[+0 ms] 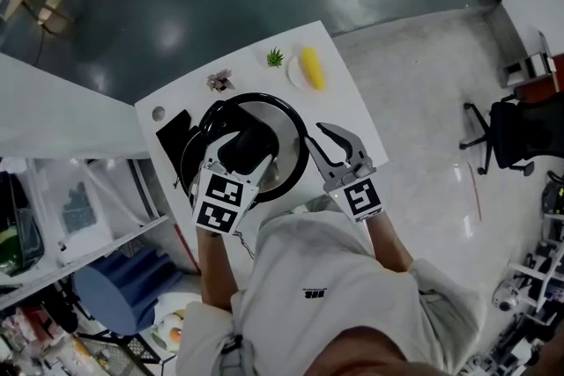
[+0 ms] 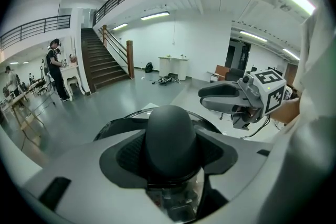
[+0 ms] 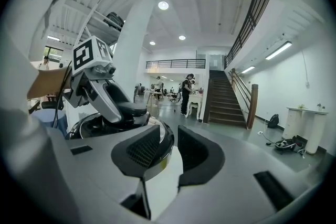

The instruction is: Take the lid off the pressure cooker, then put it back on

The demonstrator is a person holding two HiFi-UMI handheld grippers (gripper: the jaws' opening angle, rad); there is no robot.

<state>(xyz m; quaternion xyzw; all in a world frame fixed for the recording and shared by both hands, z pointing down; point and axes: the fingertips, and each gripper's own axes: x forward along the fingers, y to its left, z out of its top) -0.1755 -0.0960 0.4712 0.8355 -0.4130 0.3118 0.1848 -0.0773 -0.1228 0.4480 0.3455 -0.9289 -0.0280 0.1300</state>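
The pressure cooker's lid (image 1: 280, 126), shiny with a black rim, sits over the pot on the white table (image 1: 352, 114). My left gripper (image 1: 249, 147) is shut on the lid's black knob (image 1: 253, 139). In the left gripper view both pads press against the rounded knob (image 2: 170, 134). Part of the pot's dark body (image 1: 189, 161) shows at the left, under the lid. My right gripper (image 1: 319, 135) stands open just right of the lid's rim and touches nothing. In the right gripper view its jaws (image 3: 176, 149) frame only bare table, and the lid's rim (image 3: 167, 145) lies behind the left jaw.
A yellow corn cob on a small plate (image 1: 311, 68), a green plant (image 1: 275, 57) and another small ornament (image 1: 220, 81) sit at the table's far edge. A flat black object (image 1: 175, 132) lies left of the cooker. Shelving stands to the left.
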